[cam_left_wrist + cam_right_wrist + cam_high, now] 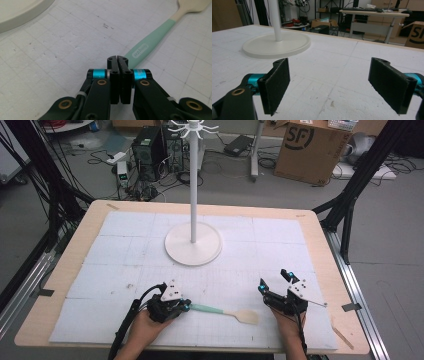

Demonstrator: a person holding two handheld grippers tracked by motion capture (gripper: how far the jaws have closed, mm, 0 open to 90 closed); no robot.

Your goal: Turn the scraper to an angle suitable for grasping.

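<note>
A: Where the spatula [225, 311] lies on the white mat [125, 250], is the left gripper [186, 307] on it?

B: Right at its handle end. In the high view the green handle starts at that gripper's tips and runs off to the right, with the pale blade ending near the right gripper [273, 281]. In the left gripper view the handle [147, 46] comes out from just behind the jaws and slants up to the right.

A: Is it gripped?

B: The jaws are pressed together, pad against pad, with nothing visible between them. Whether they touch the handle I cannot tell.

A: And the hands?

B: The left hand [150, 322] lies low on the mat, gripper pointing right. The right gripper points away toward the stand [193, 245], jaws spread wide and empty.
</note>
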